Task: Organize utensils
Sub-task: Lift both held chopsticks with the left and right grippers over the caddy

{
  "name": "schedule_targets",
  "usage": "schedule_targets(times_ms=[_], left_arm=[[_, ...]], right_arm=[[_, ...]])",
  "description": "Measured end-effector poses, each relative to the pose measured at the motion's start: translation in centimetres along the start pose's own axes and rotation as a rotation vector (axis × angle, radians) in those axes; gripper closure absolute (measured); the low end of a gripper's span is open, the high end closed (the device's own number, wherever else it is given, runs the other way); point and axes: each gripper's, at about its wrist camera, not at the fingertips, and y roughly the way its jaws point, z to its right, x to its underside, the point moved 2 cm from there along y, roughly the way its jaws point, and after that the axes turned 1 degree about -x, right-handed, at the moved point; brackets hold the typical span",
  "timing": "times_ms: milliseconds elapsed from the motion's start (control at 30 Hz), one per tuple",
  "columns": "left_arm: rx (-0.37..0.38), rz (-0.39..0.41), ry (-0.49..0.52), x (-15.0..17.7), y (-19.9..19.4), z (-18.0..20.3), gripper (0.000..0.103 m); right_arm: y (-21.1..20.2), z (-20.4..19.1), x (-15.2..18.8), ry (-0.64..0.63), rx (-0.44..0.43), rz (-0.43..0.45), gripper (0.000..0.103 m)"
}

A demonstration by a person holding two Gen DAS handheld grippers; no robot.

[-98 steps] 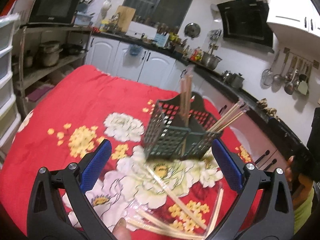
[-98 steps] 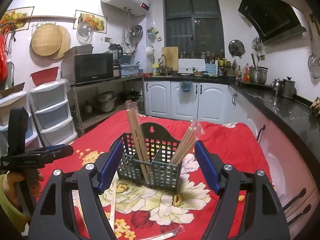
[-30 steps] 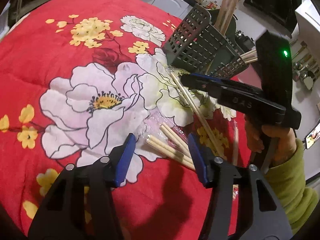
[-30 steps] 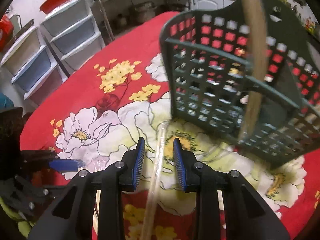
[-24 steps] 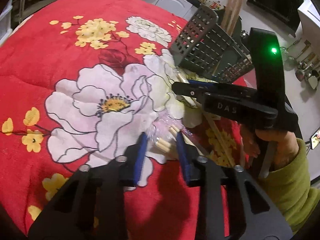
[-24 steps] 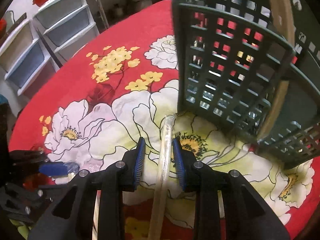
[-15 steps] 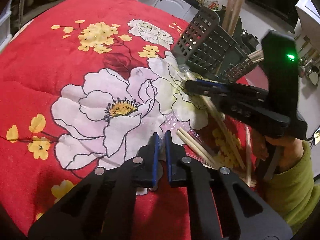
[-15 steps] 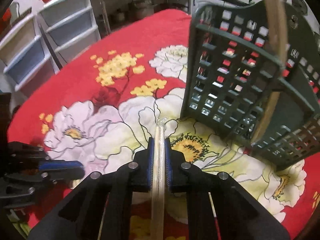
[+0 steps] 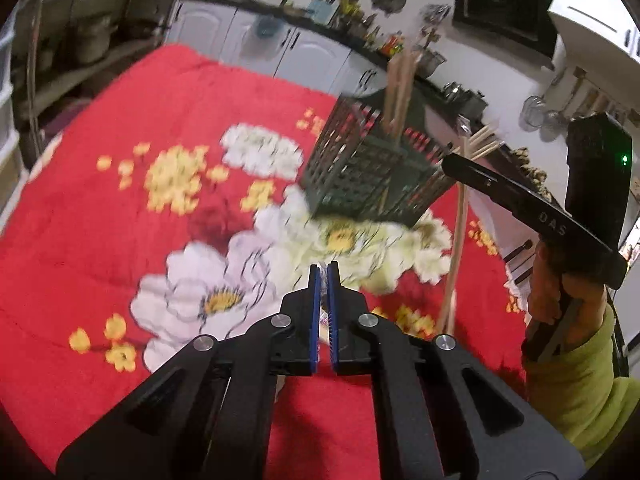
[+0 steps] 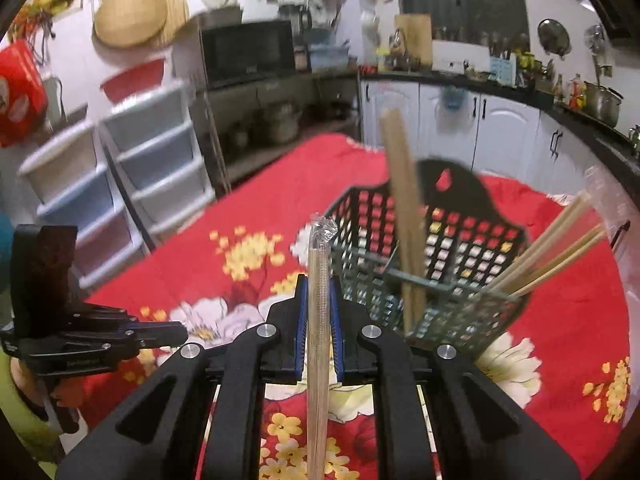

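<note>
The right gripper (image 10: 318, 304) was pinching a wrapped pair of chopsticks (image 10: 318, 320), its jaws pressed against the clear sleeve on both sides. The pair stood nearly upright between them, crimped tip up, just in front of the dark green basket (image 10: 432, 272) on the red flowered cloth (image 10: 256, 216). From the left wrist view the same pair (image 9: 456, 240) hung below the right gripper (image 9: 450, 162), close beside the basket (image 9: 372, 176).

The left gripper (image 9: 323, 276) was pressed together. A scrap of clear wrapper with pale stick ends (image 9: 325, 322) showed low in the gap behind the pads, but whether it was truly clamped I could not tell.

The basket already held one bundle of chopsticks (image 10: 402, 216) standing in the rear compartment and several (image 10: 560, 240) leaning out of the right one.

The wrapped pair looked light, thin and stiff, so weight was likely no concern. The plastic sleeve seemed slick, and the two sticks could probably slide inside it or twist in the grip. The hold sat roughly mid-length, which should keep the pair balanced; a grip nearer the top would likely leave more free length to drop into a compartment. The basket also looked light and could probably tip or skid on the soft cloth if nudged.
</note>
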Motion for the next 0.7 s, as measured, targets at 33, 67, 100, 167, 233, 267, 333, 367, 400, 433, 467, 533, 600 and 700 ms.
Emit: schedule_targets(times_ms=[33,67,100,167,233,267,333,367,400,433,467,533,600,700], left_arm=[[0.003,0.010,0.010,-0.4,-0.2,0.4,0.102],[0.006,0.017,0.016,-0.6,-0.2,0.6,0.102],[0.012,0.028,0.026,-1.0,-0.4,1.1,0.102],[0.022,0.046,0.045,-1.6,-0.7,2.0,0.102],[0.031,0.060,0.059,-2.1,-0.9,2.7,0.102],[0.035,0.064,0.065,-2.3,-0.9,3.1,0.102],[0.044,0.082,0.084,-3.0,-1.1,4.0,0.102],[0.047,0.088,0.091,-3.2,-1.1,4.3,0.102],[0.054,0.097,0.103,-3.5,-1.2,5.0,0.102],[0.059,0.106,0.113,-3.8,-1.3,5.5,0.102],[0.062,0.112,0.121,-4.0,-1.4,5.9,0.102],[0.073,0.135,0.148,-4.7,-1.7,7.1,0.102],[0.083,0.155,0.170,-5.2,-2.0,8.2,0.102],[0.093,0.181,0.199,-6.1,-2.3,9.5,0.102]], right_arm=[[-0.7,0.2,-0.2,0.002,0.004,0.019,0.093],[-1.4,0.4,-0.4,0.003,0.008,0.036,0.093],[-2.2,0.6,-0.4,0.004,0.010,0.051,0.093],[-3.5,1.0,-0.4,0.007,0.014,0.077,0.093],[-4.4,1.3,-0.4,0.013,0.017,0.102,0.093],[-4.8,1.5,-0.4,0.019,0.018,0.113,0.093],[-5.5,1.8,-0.2,0.033,0.027,0.134,0.093],[-5.8,1.8,-0.2,0.035,0.032,0.143,0.093],[-6.3,2.0,-0.1,0.038,0.043,0.154,0.093],[-6.6,2.2,0.0,0.040,0.051,0.160,0.093],[-7.0,2.4,0.1,0.045,0.059,0.168,0.093],[-7.9,2.9,0.2,0.055,0.074,0.187,0.093],[-8.8,3.4,0.2,0.059,0.092,0.209,0.093],[-9.7,4.0,0.4,0.071,0.110,0.232,0.093]])
